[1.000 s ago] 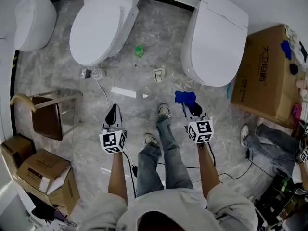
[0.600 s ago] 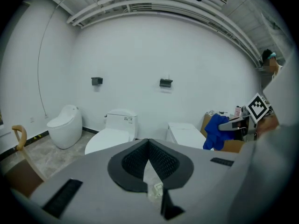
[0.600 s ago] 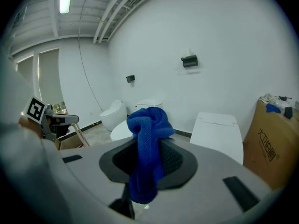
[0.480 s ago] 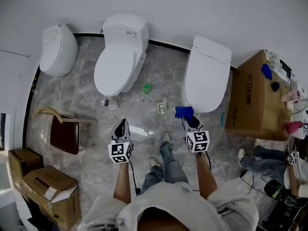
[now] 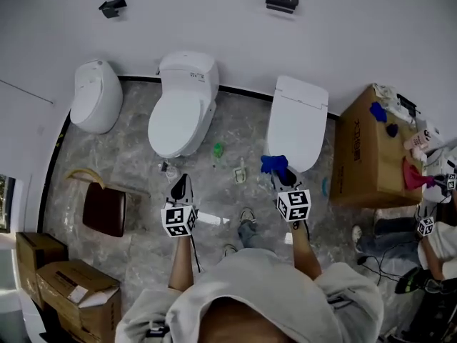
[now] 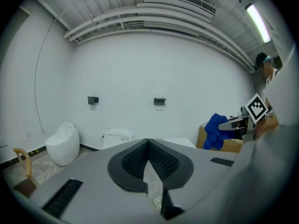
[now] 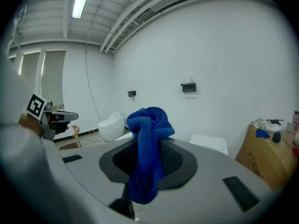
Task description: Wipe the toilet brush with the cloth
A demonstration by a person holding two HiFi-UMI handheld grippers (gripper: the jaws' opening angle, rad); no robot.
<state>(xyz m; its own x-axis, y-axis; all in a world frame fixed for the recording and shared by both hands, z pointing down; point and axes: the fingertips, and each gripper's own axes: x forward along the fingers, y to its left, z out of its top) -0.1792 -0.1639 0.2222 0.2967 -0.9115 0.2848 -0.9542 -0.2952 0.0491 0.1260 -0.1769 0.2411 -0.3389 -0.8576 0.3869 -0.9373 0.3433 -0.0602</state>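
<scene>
My right gripper [image 5: 280,174] is shut on a bunched blue cloth [image 5: 274,164], held up in front of the white toilet at the right [image 5: 296,123]. In the right gripper view the blue cloth [image 7: 149,125] sticks up between the closed jaws of my right gripper [image 7: 148,146] and hangs down over them. My left gripper [image 5: 181,181] is shut with nothing in it; the left gripper view shows its jaws closed, my left gripper [image 6: 148,143] facing the white wall. I see no toilet brush in any view.
Two more white toilets [image 5: 182,109] [image 5: 96,95] stand along the wall. A large cardboard box [image 5: 364,148] with small items on top is at the right. A brown stool [image 5: 103,207] and cardboard boxes [image 5: 64,284] are at the left. A green object [image 5: 218,150] lies on the floor.
The head view has swung upward, showing more wall and all three toilets farther off. Both grippers stay shut, the right one still holding the cloth.
</scene>
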